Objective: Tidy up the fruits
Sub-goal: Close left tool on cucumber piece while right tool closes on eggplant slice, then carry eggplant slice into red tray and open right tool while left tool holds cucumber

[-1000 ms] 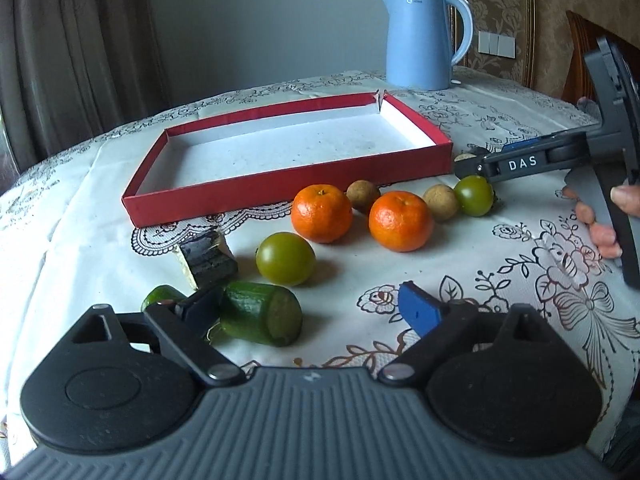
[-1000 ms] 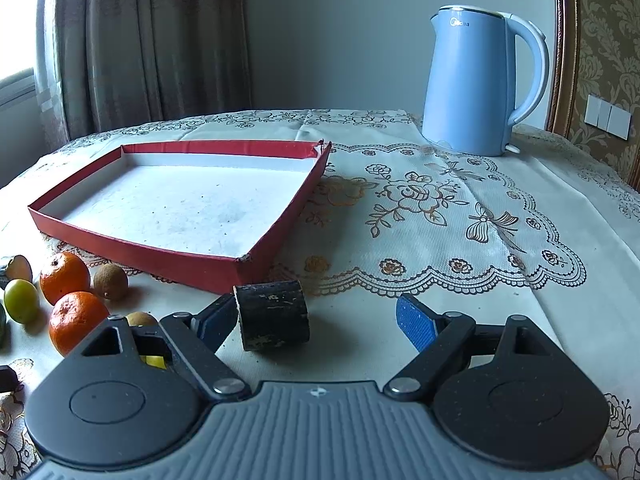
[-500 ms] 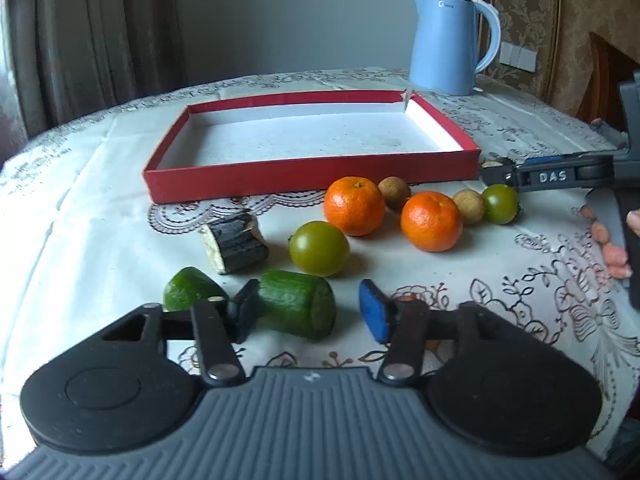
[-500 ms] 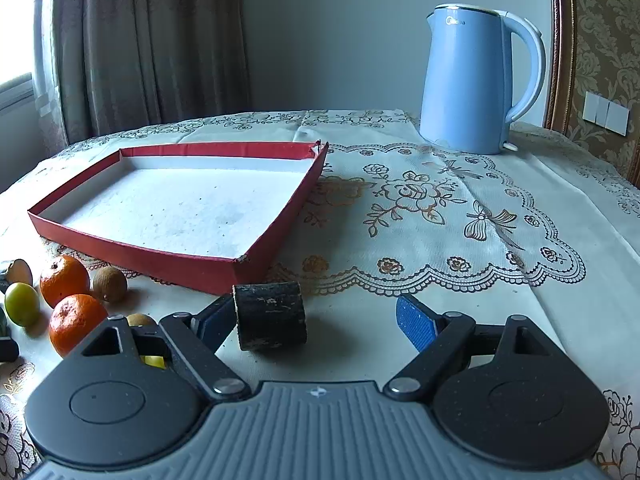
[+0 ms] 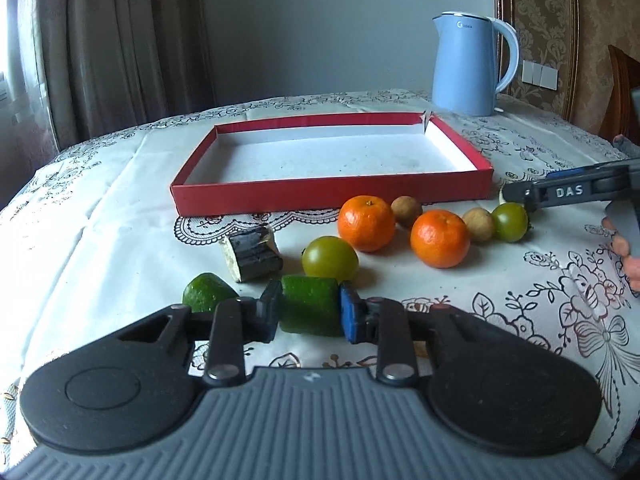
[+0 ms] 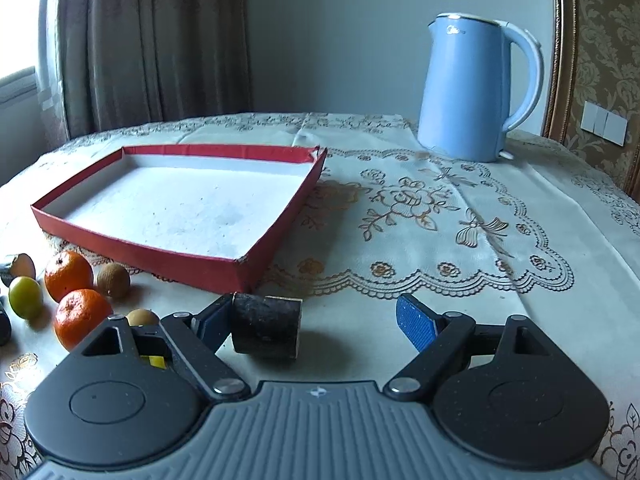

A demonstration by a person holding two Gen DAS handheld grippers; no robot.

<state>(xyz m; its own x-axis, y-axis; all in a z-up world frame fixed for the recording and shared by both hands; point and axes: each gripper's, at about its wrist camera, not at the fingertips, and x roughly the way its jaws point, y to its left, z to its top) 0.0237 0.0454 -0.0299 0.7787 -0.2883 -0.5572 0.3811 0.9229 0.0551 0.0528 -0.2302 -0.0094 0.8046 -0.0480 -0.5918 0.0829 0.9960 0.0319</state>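
Gripping: left tool clenched on green cucumber piece, near desk's front edge.
Right tool: released, dark chunk touching one pad.

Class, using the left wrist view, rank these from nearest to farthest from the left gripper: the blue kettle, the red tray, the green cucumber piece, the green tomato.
1. green cucumber piece, clamped in the left gripper
2. green tomato, just behind
3. red tray, mid-table
4. blue kettle, far right
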